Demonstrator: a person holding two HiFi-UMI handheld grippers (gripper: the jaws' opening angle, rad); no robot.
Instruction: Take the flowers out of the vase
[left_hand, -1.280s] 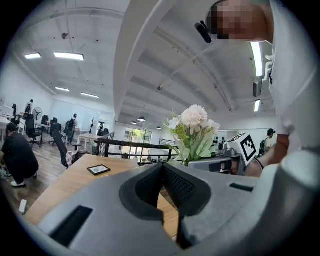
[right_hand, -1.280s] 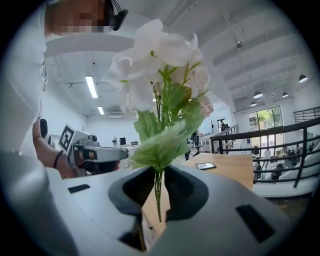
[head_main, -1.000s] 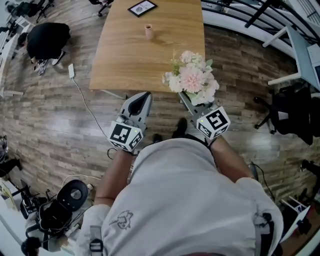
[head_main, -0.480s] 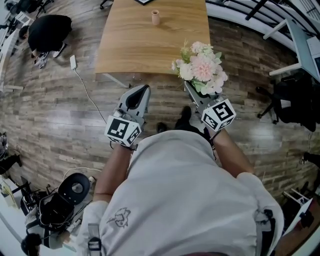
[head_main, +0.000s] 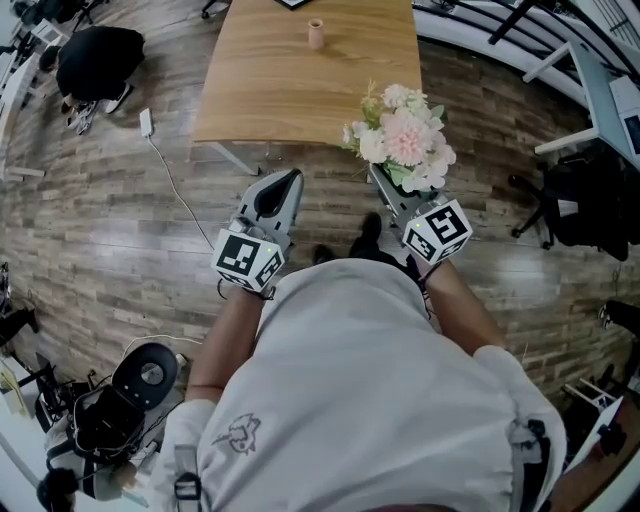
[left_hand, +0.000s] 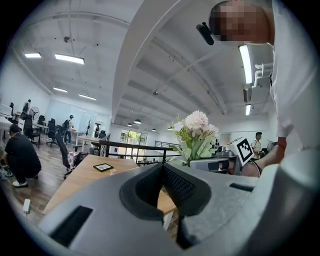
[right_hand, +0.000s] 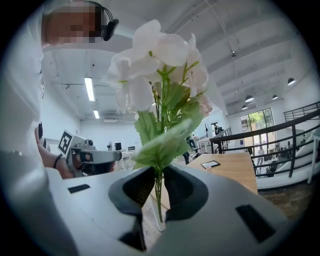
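Observation:
A bunch of pink and white flowers with green leaves is held up in the air, off the near edge of the wooden table. My right gripper is shut on the flower stems, and the blooms rise above its jaws. The small pinkish vase stands far off on the table, apart from the flowers. My left gripper is shut with nothing in it and hovers level to the left of the bouquet. Its pads meet at the tip.
A framed picture lies on the table beyond the vase. A person in black crouches at the upper left. A cable with a white adapter lies on the wood floor. A black office chair stands at the right, and camera gear lies at the lower left.
Both grippers and the bouquet have drawn back from the table's near edge, so the vase sits farther away. Both jaws stay as they were.

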